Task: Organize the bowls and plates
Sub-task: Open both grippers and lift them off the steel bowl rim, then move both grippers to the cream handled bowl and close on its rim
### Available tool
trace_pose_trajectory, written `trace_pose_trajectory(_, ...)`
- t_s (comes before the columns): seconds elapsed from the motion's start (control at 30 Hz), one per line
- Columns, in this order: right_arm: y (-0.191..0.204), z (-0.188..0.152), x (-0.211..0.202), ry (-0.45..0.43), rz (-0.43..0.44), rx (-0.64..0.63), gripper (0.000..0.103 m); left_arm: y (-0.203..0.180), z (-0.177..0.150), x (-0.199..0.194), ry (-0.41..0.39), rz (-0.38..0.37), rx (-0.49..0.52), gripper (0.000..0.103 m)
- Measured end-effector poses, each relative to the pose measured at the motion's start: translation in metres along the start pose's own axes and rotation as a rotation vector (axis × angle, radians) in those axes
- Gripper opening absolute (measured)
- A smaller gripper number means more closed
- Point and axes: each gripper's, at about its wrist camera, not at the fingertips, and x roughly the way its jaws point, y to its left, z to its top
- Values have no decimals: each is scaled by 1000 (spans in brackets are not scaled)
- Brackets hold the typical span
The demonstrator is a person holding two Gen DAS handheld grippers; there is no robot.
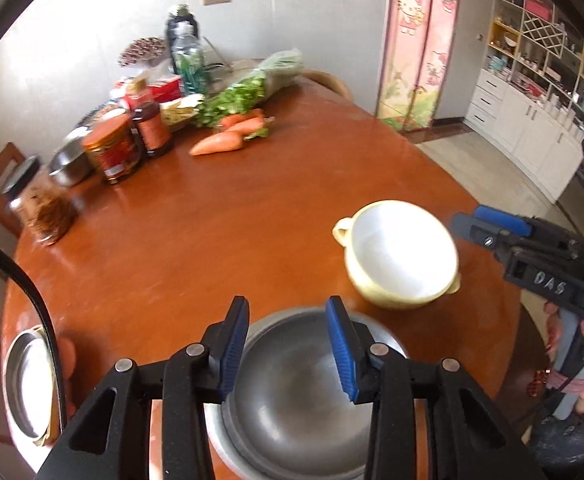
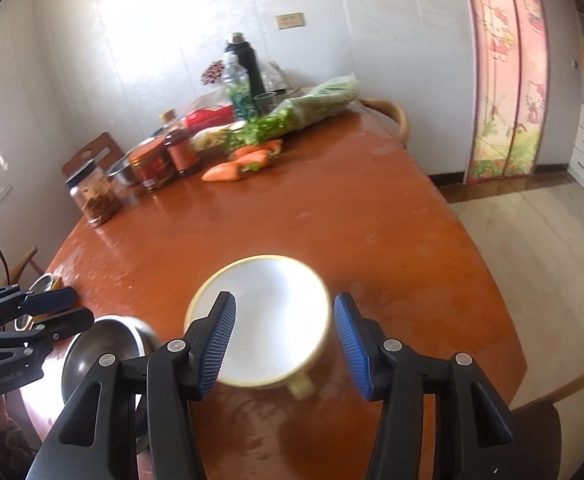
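Your left claw (image 1: pixel 288 346) hangs above a steel bowl (image 1: pixel 292 400) at the near edge of the round reddish-brown table (image 1: pixel 220 232). Its blue pads (image 1: pixel 341 344) stand apart with only air between them; they press on nothing. The steel bowl appears to sit in or on a second steel piece, but blur keeps you from telling how they nest.

Your right claw (image 2: pixel 286 344) hovers over a cream bowl (image 2: pixel 268 320) with a white inside and small side handles. Its pads are spread wide, one over the bowl's left rim and the other clear of its right side, and neither grips it. The cream bowl rests upright on the table, just beside the steel bowl and to its right.

A steel plate (image 1: pixel 28 384) lies at the table's left edge, apart from both bowls, with a black cable (image 1: pixel 32 300) crossing in front of it.

At the far side of the table are carrots (image 1: pixel 228 136), bagged leafy greens (image 1: pixel 260 84), jars (image 1: pixel 112 152), a small steel pot (image 1: pixel 70 164) and a dark flask (image 2: pixel 248 64).
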Motion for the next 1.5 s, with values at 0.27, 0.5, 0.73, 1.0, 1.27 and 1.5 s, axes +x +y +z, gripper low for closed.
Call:
trace_pose_trajectory(0.27, -21, 8, 18, 45, -19, 19, 54, -22, 30, 32, 87, -49, 46, 41)
trace_pose_trajectory(0.5, -34, 12, 32, 68, -13, 25, 54, -40, 41, 56, 139, -79, 81, 41)
trace_pose_trajectory(0.73, -36, 8, 41, 93, -3, 3, 54, -53, 40, 77, 192, -110, 87, 41)
trace_pose_trajectory(1.0, -32, 7, 51, 106, 7, -15, 53, -54, 35, 89, 240, -101, 78, 41)
trace_pose_trajectory(1.27, -23, 2, 61, 114, 14, -54, 36, -54, 33, 101, 290, -84, 64, 41)
trace_pose_trajectory(1.5, -24, 3, 75, 137, 9, -47, 34, -52, 33, 115, 323, -84, 38, 41)
